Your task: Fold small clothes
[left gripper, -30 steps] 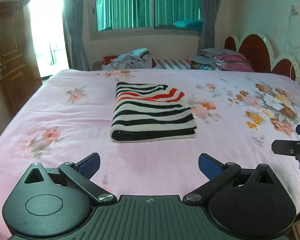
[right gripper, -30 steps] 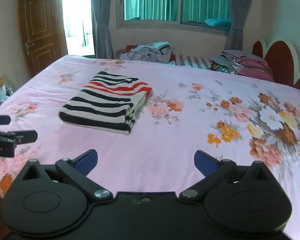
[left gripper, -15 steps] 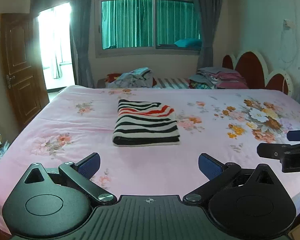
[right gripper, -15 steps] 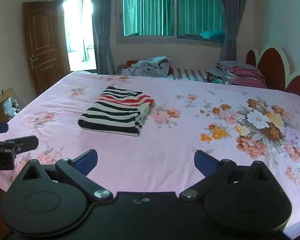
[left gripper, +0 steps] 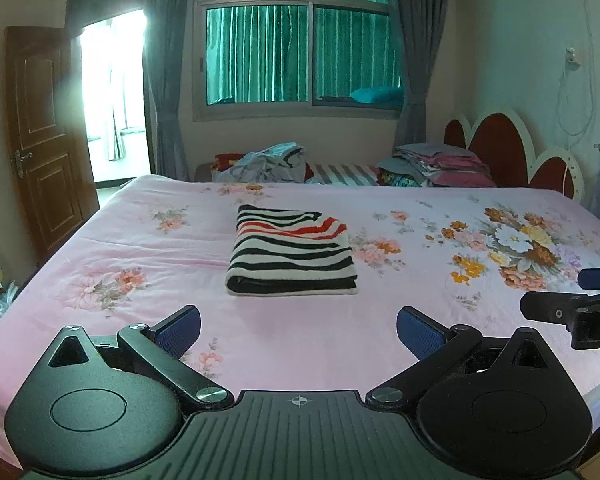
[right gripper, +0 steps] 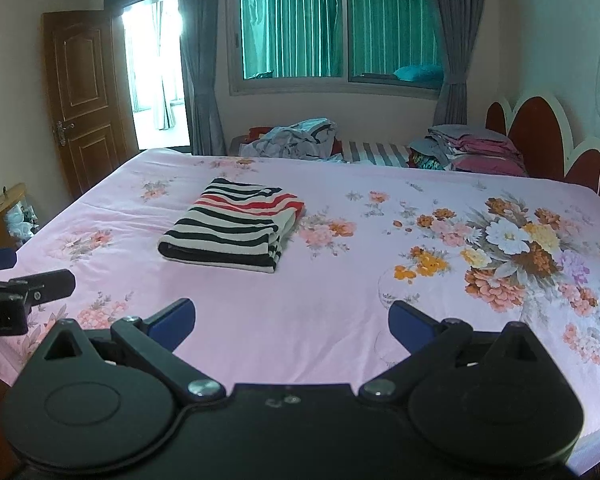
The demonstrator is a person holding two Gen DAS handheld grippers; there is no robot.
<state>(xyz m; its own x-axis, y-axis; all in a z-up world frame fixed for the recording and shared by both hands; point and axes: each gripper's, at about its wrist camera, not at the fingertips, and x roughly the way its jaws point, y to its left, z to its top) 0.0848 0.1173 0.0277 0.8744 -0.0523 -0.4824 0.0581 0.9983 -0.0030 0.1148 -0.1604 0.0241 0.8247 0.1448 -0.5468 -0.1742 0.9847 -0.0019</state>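
A folded garment with black, white and red stripes (left gripper: 292, 254) lies flat in the middle of the pink floral bed (left gripper: 120, 248); it also shows in the right wrist view (right gripper: 232, 230). My left gripper (left gripper: 298, 330) is open and empty, held back near the bed's front edge, well short of the garment. My right gripper (right gripper: 290, 320) is open and empty too, to the right of the left one and equally far back. Each gripper shows at the side of the other's view, the right one (left gripper: 572, 312) and the left one (right gripper: 16, 296).
A heap of unfolded clothes (left gripper: 268, 164) and a stack of folded ones (left gripper: 436, 164) lie beyond the bed's far edge, by the red headboard (left gripper: 500, 152). An open wooden door (left gripper: 44, 136) is at the left. A window with green curtains (left gripper: 300, 52) is behind.
Both grippers have pulled back and risen away from the folded garment, which now looks smaller and farther off. Both stay open and empty.
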